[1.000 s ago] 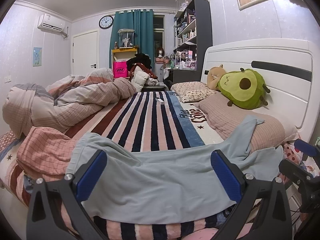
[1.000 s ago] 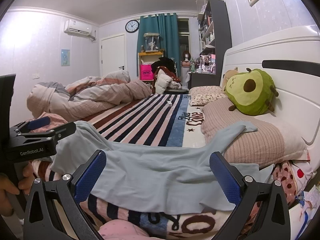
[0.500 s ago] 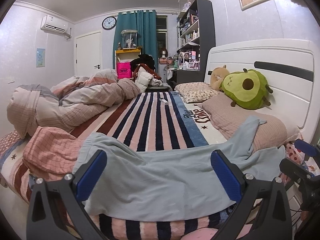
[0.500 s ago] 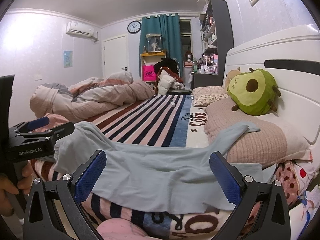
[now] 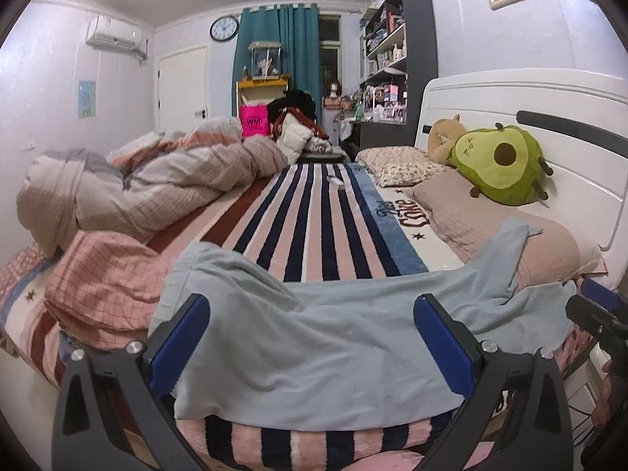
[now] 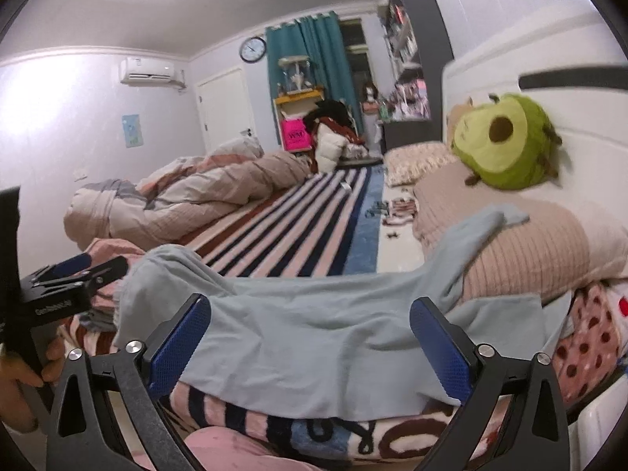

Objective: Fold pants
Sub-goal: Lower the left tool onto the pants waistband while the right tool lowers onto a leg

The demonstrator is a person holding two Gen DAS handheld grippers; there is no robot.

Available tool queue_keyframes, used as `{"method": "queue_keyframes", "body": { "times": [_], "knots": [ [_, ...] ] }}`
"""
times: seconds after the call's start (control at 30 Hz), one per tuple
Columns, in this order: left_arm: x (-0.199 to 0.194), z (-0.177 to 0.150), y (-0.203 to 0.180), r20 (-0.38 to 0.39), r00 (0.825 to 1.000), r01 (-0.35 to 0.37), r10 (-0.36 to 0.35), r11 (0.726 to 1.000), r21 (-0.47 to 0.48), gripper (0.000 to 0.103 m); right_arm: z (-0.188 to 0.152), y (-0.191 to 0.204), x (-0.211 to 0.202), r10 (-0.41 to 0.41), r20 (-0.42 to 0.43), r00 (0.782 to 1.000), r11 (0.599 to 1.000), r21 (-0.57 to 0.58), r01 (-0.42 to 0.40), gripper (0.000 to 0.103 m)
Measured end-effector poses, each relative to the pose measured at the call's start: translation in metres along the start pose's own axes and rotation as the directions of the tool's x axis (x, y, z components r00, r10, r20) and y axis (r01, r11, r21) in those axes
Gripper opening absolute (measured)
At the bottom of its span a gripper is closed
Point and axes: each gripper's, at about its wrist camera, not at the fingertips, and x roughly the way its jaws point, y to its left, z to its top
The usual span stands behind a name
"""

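Light blue pants [image 5: 314, 337] lie spread across the near edge of the striped bed, one leg running up onto a beige pillow [image 5: 506, 247]. They also show in the right wrist view [image 6: 314, 333]. My left gripper [image 5: 312, 337] is open and empty, held just in front of the pants near their left half. My right gripper [image 6: 310, 337] is open and empty, in front of the pants' right half. The left gripper also shows at the left edge of the right wrist view [image 6: 59, 286].
A bunched pink and grey duvet [image 5: 137, 192] fills the bed's left side. A checked pink cloth [image 5: 106, 282] lies by the pants' left end. An avocado plush [image 5: 498, 165] and pillows lean on the white headboard [image 5: 549, 117]. A striped blanket [image 5: 314, 216] covers the middle.
Both grippers have moved a little closer to the bed. The right wrist view has tilted and swung, with motion blur. The pants lie as before.
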Motion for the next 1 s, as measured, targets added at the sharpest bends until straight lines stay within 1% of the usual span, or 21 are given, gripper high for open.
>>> {"method": "queue_keyframes", "body": {
  "times": [0.03, 0.07, 0.1, 0.17, 0.23, 0.3, 0.4, 0.43, 0.47, 0.5, 0.53, 0.6, 0.63, 0.67, 0.77, 0.83, 0.9, 0.93, 0.97, 1.0],
  "knots": [
    [0.007, -0.001, 0.004, -0.023, 1.000, 0.016, -0.016, 1.000, -0.018, 0.102, -0.002, -0.006, 0.005, -0.003, -0.012, 1.000, 1.000, 0.016, 0.004, 0.091],
    [0.014, -0.004, 0.009, -0.043, 0.998, 0.035, -0.037, 0.999, -0.039, 0.102, -0.006, -0.013, 0.011, 0.000, -0.029, 1.000, 0.999, 0.035, 0.001, 0.088],
    [0.024, -0.009, 0.019, -0.071, 0.995, 0.071, -0.077, 0.994, -0.077, 0.102, -0.009, -0.022, 0.016, 0.005, -0.045, 0.999, 0.998, 0.055, -0.002, 0.084],
    [0.041, -0.021, 0.032, -0.123, 0.987, 0.091, -0.106, 0.989, -0.120, 0.102, -0.020, -0.040, 0.029, -0.001, -0.099, 0.995, 0.996, 0.085, 0.009, 0.084],
    [0.061, -0.039, 0.045, -0.193, 0.977, 0.062, -0.089, 0.988, -0.138, 0.102, -0.033, -0.057, 0.041, -0.032, -0.160, 0.987, 0.994, 0.099, 0.048, 0.079],
    [0.079, -0.059, 0.055, -0.263, 0.962, 0.030, -0.068, 0.989, -0.146, 0.102, -0.049, -0.076, 0.053, -0.057, -0.228, 0.972, 0.988, 0.125, 0.087, 0.076],
    [0.104, -0.092, 0.070, -0.365, 0.930, -0.017, -0.050, 0.984, -0.178, 0.102, -0.072, -0.103, 0.066, -0.090, -0.312, 0.946, 0.975, 0.165, 0.147, 0.075],
    [0.109, -0.099, 0.073, -0.379, 0.924, -0.025, -0.050, 0.982, -0.190, 0.102, -0.079, -0.111, 0.069, -0.102, -0.335, 0.937, 0.969, 0.178, 0.169, 0.075],
    [0.113, -0.106, 0.077, -0.390, 0.919, -0.031, -0.052, 0.979, -0.203, 0.102, -0.085, -0.119, 0.070, -0.109, -0.352, 0.930, 0.963, 0.194, 0.186, 0.074],
    [0.117, -0.112, 0.080, -0.398, 0.916, -0.037, -0.053, 0.976, -0.215, 0.102, -0.091, -0.126, 0.071, -0.112, -0.359, 0.927, 0.958, 0.208, 0.196, 0.069],
    [0.120, -0.116, 0.082, -0.401, 0.914, -0.041, -0.056, 0.972, -0.231, 0.101, -0.094, -0.131, 0.070, -0.104, -0.356, 0.929, 0.955, 0.225, 0.193, 0.069],
    [0.125, -0.120, 0.088, -0.388, 0.919, -0.035, -0.070, 0.965, -0.259, 0.101, -0.094, -0.136, 0.068, -0.089, -0.346, 0.934, 0.950, 0.252, 0.184, 0.067],
    [0.127, -0.119, 0.090, -0.378, 0.923, -0.032, -0.076, 0.962, -0.272, 0.101, -0.094, -0.139, 0.068, -0.090, -0.349, 0.933, 0.947, 0.261, 0.189, 0.062],
    [0.127, -0.119, 0.091, -0.377, 0.923, -0.032, -0.077, 0.961, -0.276, 0.101, -0.091, -0.139, 0.065, -0.098, -0.357, 0.929, 0.942, 0.267, 0.202, 0.060],
    [0.128, -0.117, 0.098, -0.392, 0.916, -0.034, -0.083, 0.959, -0.281, 0.101, -0.090, -0.144, 0.057, -0.134, -0.379, 0.916, 0.932, 0.266, 0.247, 0.059],
    [0.126, -0.114, 0.103, -0.395, 0.915, -0.041, -0.086, 0.952, -0.303, 0.100, -0.090, -0.148, 0.052, -0.148, -0.402, 0.904, 0.926, 0.265, 0.269, 0.059],
    [0.126, -0.109, 0.107, -0.399, 0.912, -0.044, -0.094, 0.946, -0.322, 0.100, -0.092, -0.155, 0.048, -0.162, -0.423, 0.892, 0.911, 0.284, 0.300, 0.059],
    [0.127, -0.107, 0.110, -0.404, 0.910, -0.048, -0.092, 0.945, -0.324, 0.100, -0.092, -0.159, 0.046, -0.160, -0.429, 0.889, 0.903, 0.300, 0.307, 0.059],
    [0.129, -0.105, 0.111, -0.411, 0.908, -0.058, -0.083, 0.945, -0.321, 0.099, -0.093, -0.162, 0.045, -0.160, -0.435, 0.886, 0.898, 0.308, 0.314, 0.059],
    [0.130, -0.103, 0.112, -0.418, 0.905, -0.068, -0.074, 0.947, -0.315, 0.095, -0.095, -0.163, 0.045, -0.169, -0.440, 0.882, 0.896, 0.305, 0.324, 0.059]
  ]
}}
